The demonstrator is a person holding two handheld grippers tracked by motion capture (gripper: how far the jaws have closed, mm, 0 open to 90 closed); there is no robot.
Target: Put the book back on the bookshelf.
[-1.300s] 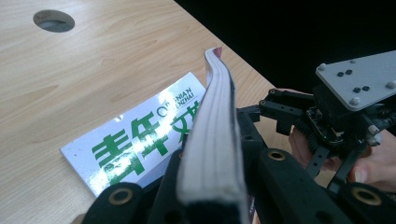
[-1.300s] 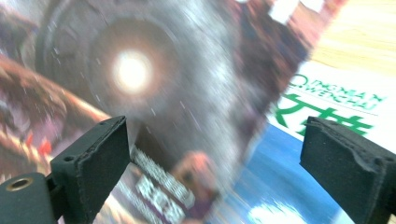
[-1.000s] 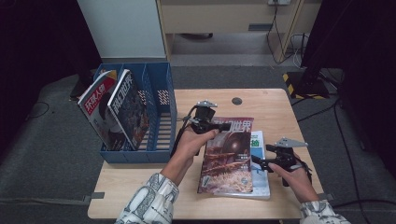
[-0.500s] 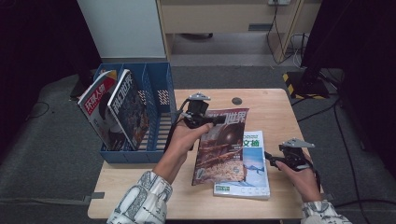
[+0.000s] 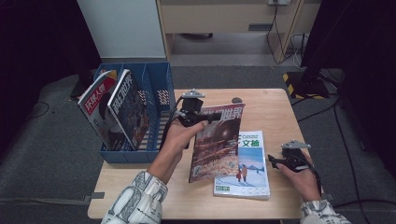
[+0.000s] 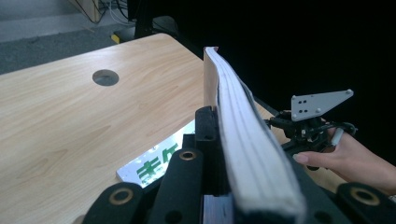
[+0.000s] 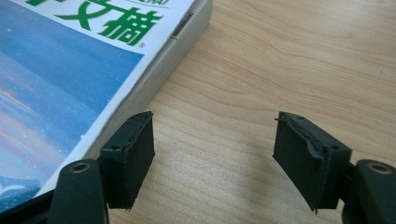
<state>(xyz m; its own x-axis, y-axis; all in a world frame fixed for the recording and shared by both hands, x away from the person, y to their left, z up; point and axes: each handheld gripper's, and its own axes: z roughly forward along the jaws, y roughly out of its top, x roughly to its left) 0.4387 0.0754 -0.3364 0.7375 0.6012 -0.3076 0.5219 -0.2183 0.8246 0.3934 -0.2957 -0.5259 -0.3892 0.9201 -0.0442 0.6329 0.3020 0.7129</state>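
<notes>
Left gripper (image 5: pixel 215 116) clamped tight on the top edge of the brown-covered magazine (image 5: pixel 215 142), jaws pinching the page block from both sides as seen in the left gripper view (image 6: pixel 254 154). Magazine lifted and tilted, upper edge in the air, lower corner still dragging near the blue-and-white magazine (image 5: pixel 245 163) lying flat on the wooden table (image 5: pixel 275 112). Right gripper (image 5: pixel 272 160) hanging just beside that flat magazine's right edge, jaws apart with bare wood between them, having just been closing partway, nothing caught in the gap (image 7: pixel 212 154). Blue file rack (image 5: pixel 154 93) waiting to the left, two magazines (image 5: pixel 116 109) already leaning in its far-left compartments.

Now the risks. Grip sits on one edge only, so a floppy page block could sag, fan open, or slide out of the pads on the swing toward the rack. Dragging lower corner could catch the flat magazine and shove it toward the table edge, probably the reason for the right gripper standing guard. Jaws of that right gripper not touching the flat magazine's spine (image 7: pixel 154 74), so no real hold if it skids. Rack slots narrow and upright: a tilted entry could strike a divider, bend the cover, or tip the leaning pair over. Cable trailing from the left gripper could snag the rack's corner on the way across.
</notes>
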